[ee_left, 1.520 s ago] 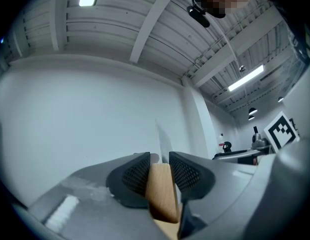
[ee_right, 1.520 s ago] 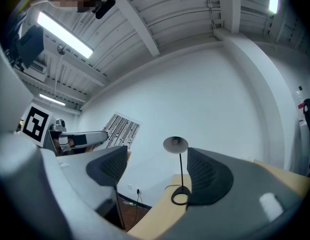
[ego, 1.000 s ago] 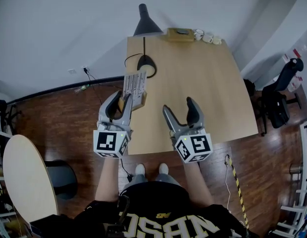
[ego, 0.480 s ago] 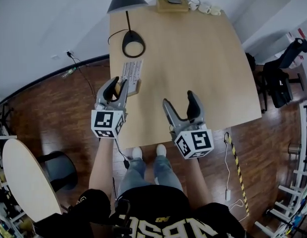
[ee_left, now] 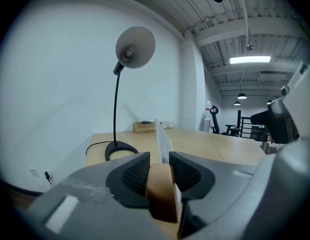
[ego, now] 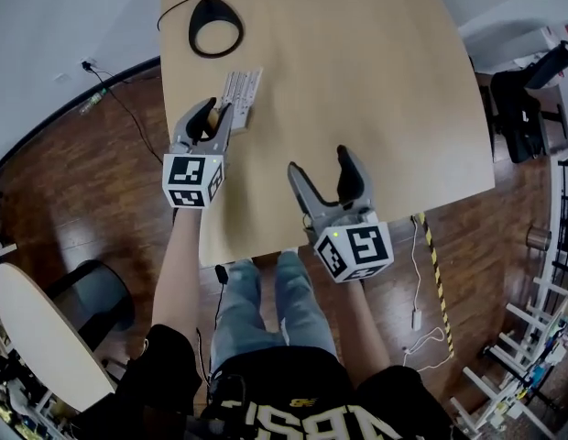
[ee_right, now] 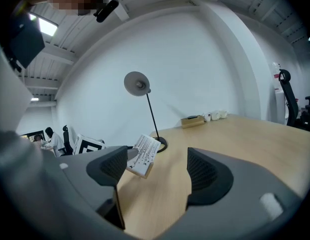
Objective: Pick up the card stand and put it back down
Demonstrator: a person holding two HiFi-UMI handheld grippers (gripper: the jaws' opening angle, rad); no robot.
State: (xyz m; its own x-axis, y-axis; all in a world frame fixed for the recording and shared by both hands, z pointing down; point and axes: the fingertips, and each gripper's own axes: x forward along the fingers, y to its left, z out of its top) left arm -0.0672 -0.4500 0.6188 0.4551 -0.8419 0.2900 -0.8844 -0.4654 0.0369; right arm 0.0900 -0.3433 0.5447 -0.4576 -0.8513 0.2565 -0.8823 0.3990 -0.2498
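The stand (ego: 241, 108) is clamped, tilted, in the left gripper (ego: 213, 114) near the table's (ego: 376, 108) left edge. The right gripper (ego: 319, 161) is held open, empty. If released tilted, the stand could be toppled off that edge.

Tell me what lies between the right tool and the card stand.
Only bare table: the head view shows plain wood from the open right tool to the card stand, which the left tool grips.

Jaws of left gripper (ee_left: 159, 160) clamp card stand (ee_left: 160, 194), seemingly bearing cards (ee_left: 164, 139)
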